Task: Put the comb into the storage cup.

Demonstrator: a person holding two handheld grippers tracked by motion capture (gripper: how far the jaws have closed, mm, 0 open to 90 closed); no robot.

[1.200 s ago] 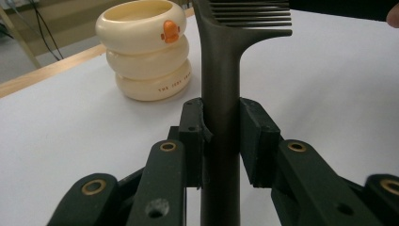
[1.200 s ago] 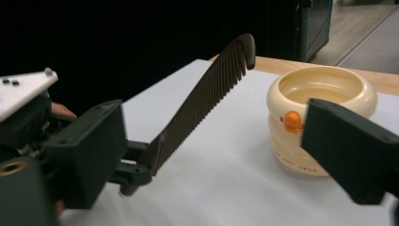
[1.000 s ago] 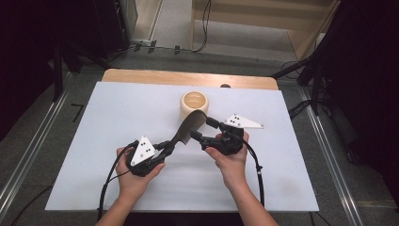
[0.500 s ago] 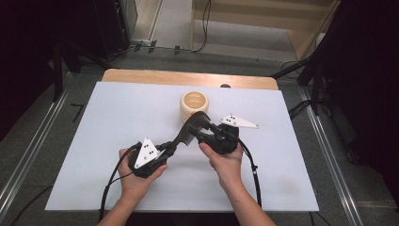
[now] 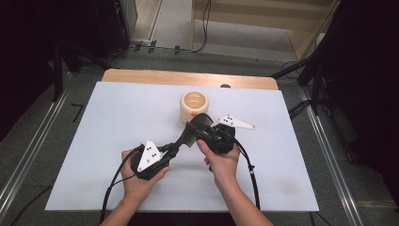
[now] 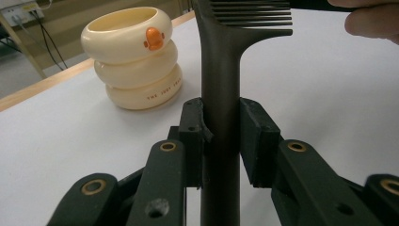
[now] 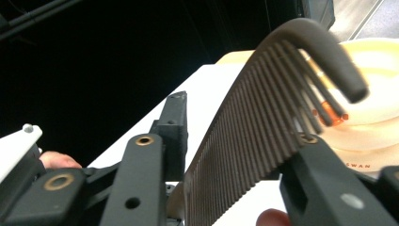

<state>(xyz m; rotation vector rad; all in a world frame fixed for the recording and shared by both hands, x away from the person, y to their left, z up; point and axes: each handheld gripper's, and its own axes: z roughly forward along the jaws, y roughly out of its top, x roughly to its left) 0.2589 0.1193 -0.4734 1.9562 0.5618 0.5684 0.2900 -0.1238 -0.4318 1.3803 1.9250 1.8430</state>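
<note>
White table (image 5: 94,141), comb (image 6: 221,94) handle cut off below left gripper (image 6: 221,141) fingers.

white table top (image 5: 94,141), wooden edge (image 5: 141,75), grey floor (image 5: 28,155), dark surroundings.

The dark brown plastic comb (image 6: 221,70) has a smooth, matt handle and fine, evenly moulded teeth. The cream, three-ringed plastic duck holder (image 6: 134,56) is smooth with a soft sheen; its orange beak looks glossy. Each black plastic gripper (image 6: 221,136) is matt, slightly grainy, with brass-coloured metal rivets. The white table (image 5: 117,122) sheet is matt, perhaps laminate, with a pale wooden edge behind.
</note>
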